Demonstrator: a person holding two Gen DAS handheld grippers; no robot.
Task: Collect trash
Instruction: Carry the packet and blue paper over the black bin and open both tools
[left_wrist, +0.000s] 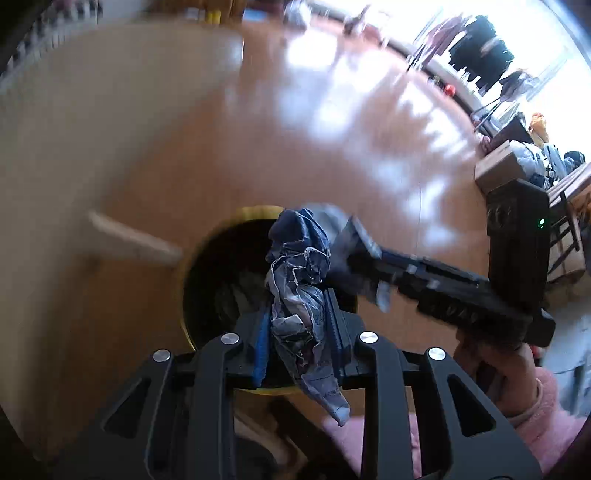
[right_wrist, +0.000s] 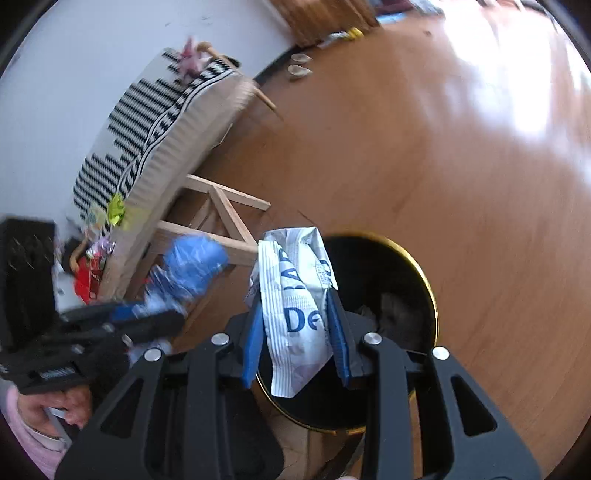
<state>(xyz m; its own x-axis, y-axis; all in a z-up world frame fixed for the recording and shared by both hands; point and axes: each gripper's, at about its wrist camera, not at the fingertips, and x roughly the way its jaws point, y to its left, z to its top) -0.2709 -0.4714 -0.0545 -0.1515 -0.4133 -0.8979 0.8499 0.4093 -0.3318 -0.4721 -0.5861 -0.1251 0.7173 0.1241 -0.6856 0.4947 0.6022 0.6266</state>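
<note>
My left gripper (left_wrist: 301, 325) is shut on a crumpled blue and silver wrapper (left_wrist: 299, 280) and holds it above the open mouth of a black bin with a gold rim (left_wrist: 221, 229). My right gripper (right_wrist: 299, 332) is shut on a white wrapper with blue letters (right_wrist: 295, 295) and holds it over the same bin (right_wrist: 417, 266). In the left wrist view the right gripper (left_wrist: 354, 243) reaches in from the right, its wrapper a blurred shape. In the right wrist view the left gripper (right_wrist: 162, 310) shows at the left with its blue wrapper (right_wrist: 192, 266).
The bin stands on a wooden floor (left_wrist: 332, 147). A bench with a black and white patterned cover (right_wrist: 155, 122) and wooden legs (right_wrist: 225, 210) stands left of the bin, with bright litter (right_wrist: 92, 266) at its near end. Boxes and furniture (left_wrist: 517, 177) stand at the right.
</note>
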